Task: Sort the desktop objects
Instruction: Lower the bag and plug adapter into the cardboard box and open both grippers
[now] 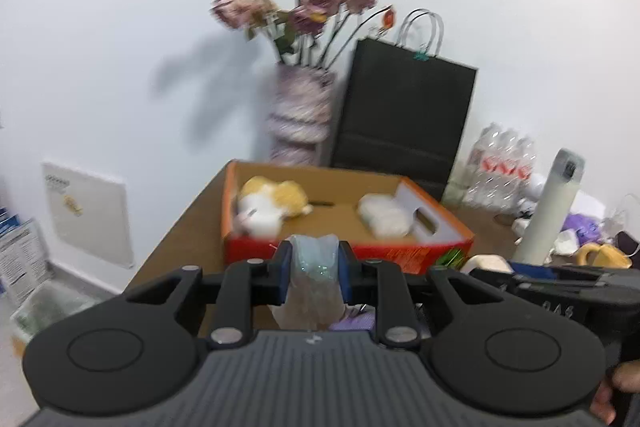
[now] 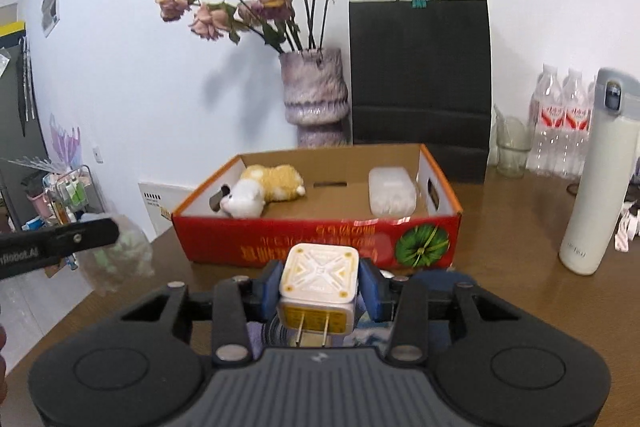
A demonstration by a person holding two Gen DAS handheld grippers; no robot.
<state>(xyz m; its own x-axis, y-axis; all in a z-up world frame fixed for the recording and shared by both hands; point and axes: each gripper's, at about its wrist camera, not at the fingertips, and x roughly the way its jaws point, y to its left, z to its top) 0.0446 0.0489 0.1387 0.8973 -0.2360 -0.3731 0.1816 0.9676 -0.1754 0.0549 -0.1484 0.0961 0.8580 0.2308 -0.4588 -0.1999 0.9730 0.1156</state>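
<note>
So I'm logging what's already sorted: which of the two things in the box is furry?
The yellow-and-white plush toy at the box's left end; the white packet at the right end looks smooth.

A brown wooden bench (image 2: 500, 227) stands against a white wall. Directly on it sits an open red cardboard box (image 2: 320, 239), set near the bench's left edge. Behind the box, at the wall, stand a mottled purple vase (image 2: 314, 95) of dried roses and, just beside it to the right, a black paper bag (image 2: 420, 79). Right of the bag are a clear glass (image 2: 512, 151) and a shrink-wrapped pack of water bottles (image 2: 560, 123). A white thermos flask (image 2: 596, 179) stands upright nearer the front, well apart from the box.
</note>
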